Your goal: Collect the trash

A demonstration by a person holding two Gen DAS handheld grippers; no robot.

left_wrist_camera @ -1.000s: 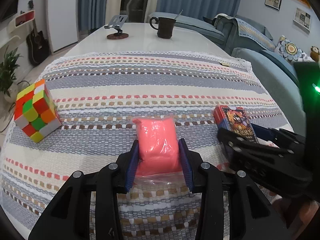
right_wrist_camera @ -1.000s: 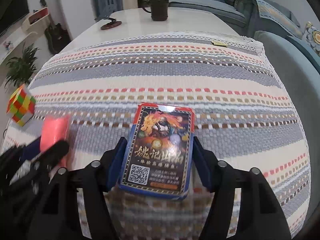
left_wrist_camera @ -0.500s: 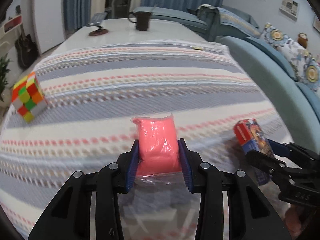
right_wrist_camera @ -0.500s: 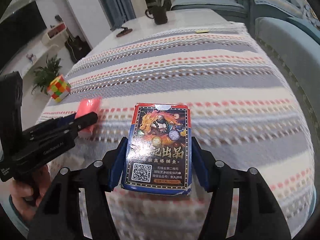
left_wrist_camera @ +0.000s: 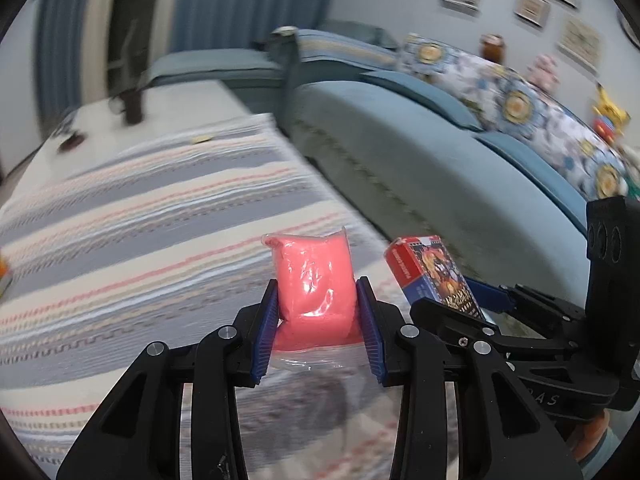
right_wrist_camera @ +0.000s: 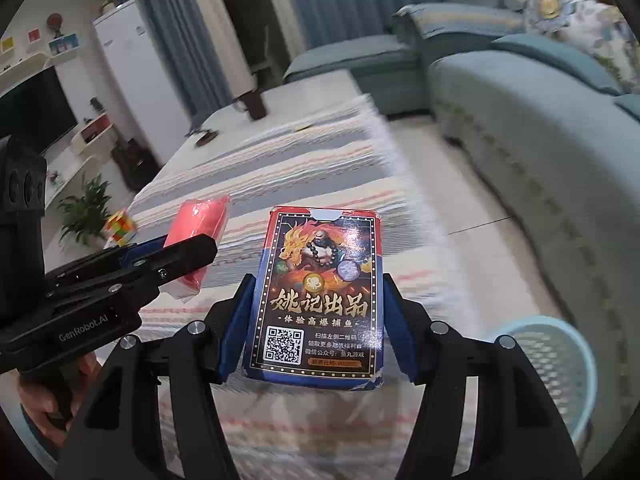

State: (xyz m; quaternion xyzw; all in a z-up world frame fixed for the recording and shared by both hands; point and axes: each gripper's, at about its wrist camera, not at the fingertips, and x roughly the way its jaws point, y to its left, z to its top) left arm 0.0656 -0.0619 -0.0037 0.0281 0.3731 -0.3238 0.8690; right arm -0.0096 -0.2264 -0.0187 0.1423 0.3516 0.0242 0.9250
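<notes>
A blue-green sofa [right_wrist_camera: 560, 128] runs along the right of both views, with patterned cushions [left_wrist_camera: 516, 100] on its back in the left wrist view. Beside it stands the long table, covered by a striped woven cloth [left_wrist_camera: 140, 216] in grey, cream and pink bands; at the table's far bare end sits a dark mug [right_wrist_camera: 255, 104]. A white fridge [right_wrist_camera: 136, 68] stands against the far wall in the right wrist view, and a potted plant [right_wrist_camera: 86, 216] is on the floor left of the table. Low at the right of that view, on the floor between table and sofa, is a pale blue mesh basket [right_wrist_camera: 560, 364] (its rim and part of its wall show, blurred). The right gripper [right_wrist_camera: 316, 328] has its blue pads pressed on both long edges of a card box [right_wrist_camera: 322, 300] printed with a dragon and a QR code, held upright above the cloth. The left gripper [left_wrist_camera: 316, 312] pinches a pink packet [left_wrist_camera: 314, 280] in clear plastic wrap between its pads, also raised off the cloth, just beside the card box. A colour cube [right_wrist_camera: 119, 226] sits near the table's left edge.
</notes>
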